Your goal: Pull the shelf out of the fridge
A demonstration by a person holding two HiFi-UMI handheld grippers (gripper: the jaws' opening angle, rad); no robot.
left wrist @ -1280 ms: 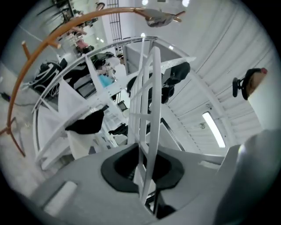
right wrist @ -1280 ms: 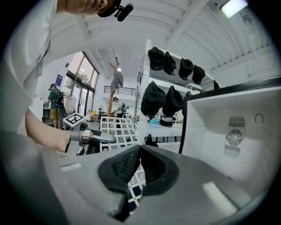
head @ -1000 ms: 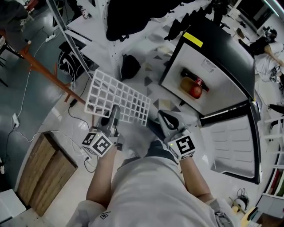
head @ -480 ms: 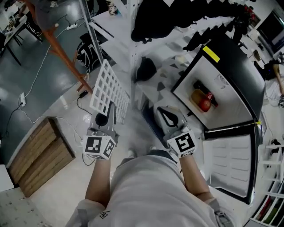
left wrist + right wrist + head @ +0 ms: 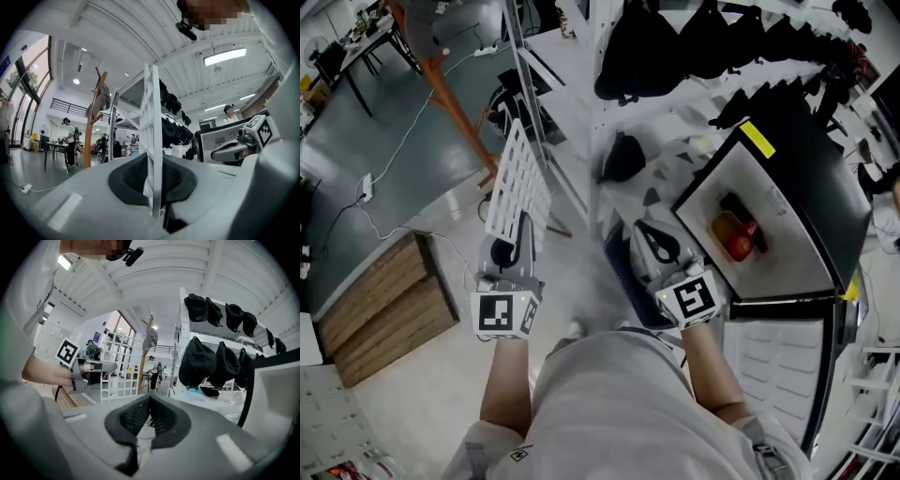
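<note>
Left gripper fingers pinch the near edge of the upright shelf, left of the open fridge; right gripper fingers pressed together, empty.

White grid shelf, upright in the left gripper, stands just beside the metal rack post; little clearance there. Open fridge and its swung door close off the right. Wooden crate sits low at left. Bare floor beside the crate is passable.
</note>
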